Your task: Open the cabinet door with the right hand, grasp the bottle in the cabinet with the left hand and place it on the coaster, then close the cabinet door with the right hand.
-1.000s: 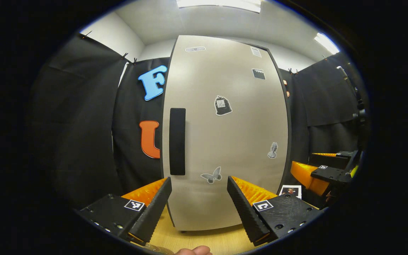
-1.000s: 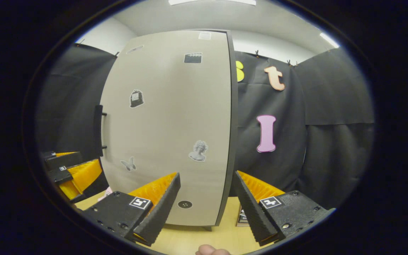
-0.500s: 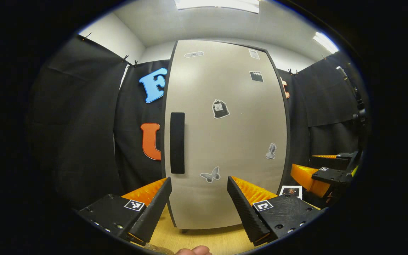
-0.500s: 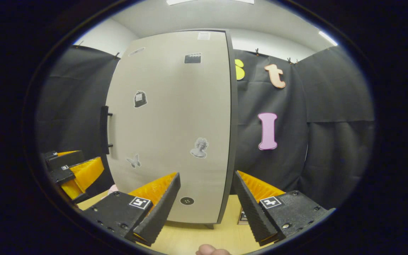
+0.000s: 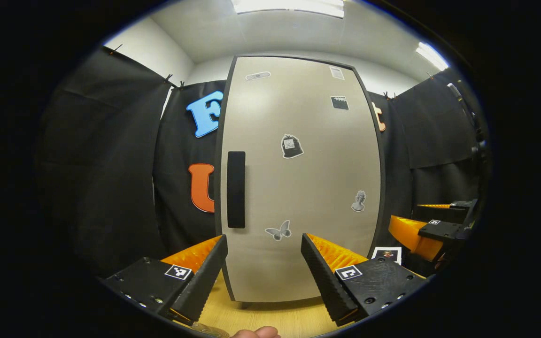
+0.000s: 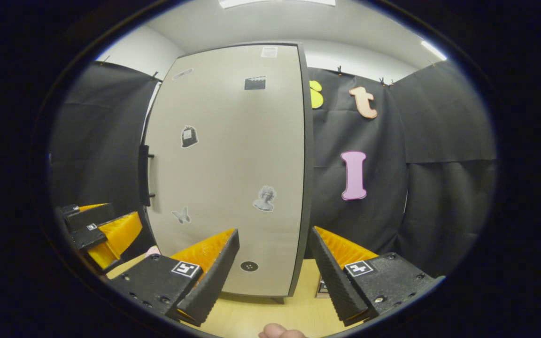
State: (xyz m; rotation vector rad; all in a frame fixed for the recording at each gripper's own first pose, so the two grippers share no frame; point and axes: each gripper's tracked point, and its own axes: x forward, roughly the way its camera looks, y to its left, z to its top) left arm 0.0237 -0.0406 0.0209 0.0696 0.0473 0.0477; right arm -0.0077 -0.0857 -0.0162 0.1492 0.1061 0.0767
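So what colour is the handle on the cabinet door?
Black. The handle is a plain vertical bar on the light beige cabinet door, clearest in the left gripper view.

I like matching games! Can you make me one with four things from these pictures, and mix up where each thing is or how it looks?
Things:
1. handle
2. butterfly sticker
3. cabinet door
4. left gripper

Descriptions:
A. shut
B. open, holding nothing
C. black bar near the door's left edge
D. low on the door, right of the handle

Pairs: 1-C, 2-D, 3-A, 4-B
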